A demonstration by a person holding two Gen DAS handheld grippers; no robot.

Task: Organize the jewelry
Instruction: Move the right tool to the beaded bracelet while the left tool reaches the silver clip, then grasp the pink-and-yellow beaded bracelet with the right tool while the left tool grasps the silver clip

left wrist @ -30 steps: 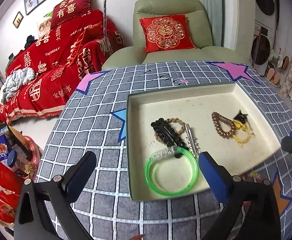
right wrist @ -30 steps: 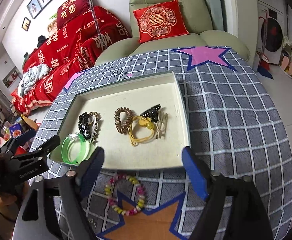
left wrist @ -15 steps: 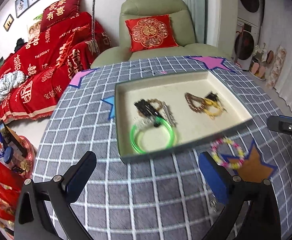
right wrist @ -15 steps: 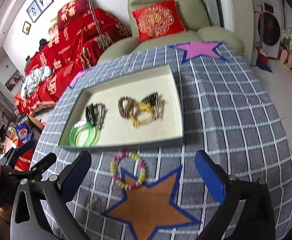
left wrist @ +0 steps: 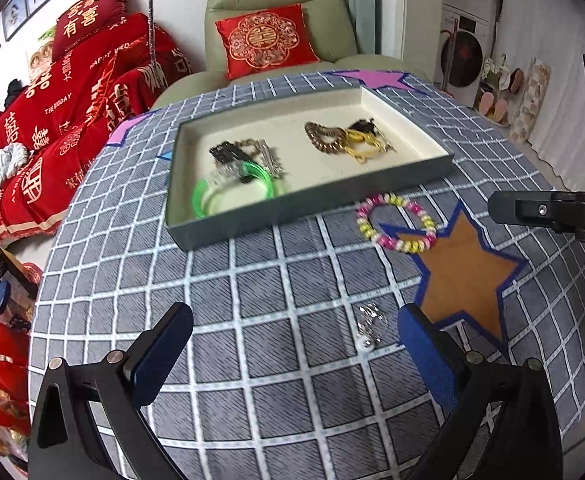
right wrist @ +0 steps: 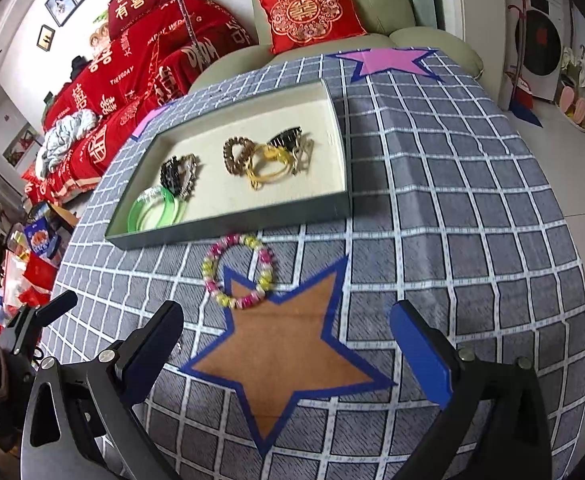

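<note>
Grey checked cloth covers the worktop (right wrist: 472, 208), red-draped sofa and green armchair behind. Left claw (left wrist: 292, 354) wide, empty, above the cloth; small silver piece (left wrist: 368, 330) lies just beside its right finger. Right claw (right wrist: 286, 354) wide, empty, over the orange star (right wrist: 288, 344). Pink-and-yellow beaded bracelet (right wrist: 238, 270) rests on the cloth, near the tray (right wrist: 228, 226), outside it. Tray holds green bangle (right wrist: 156, 210), black, brown and yellow pieces. Judged mostly done; two pieces left.
</note>
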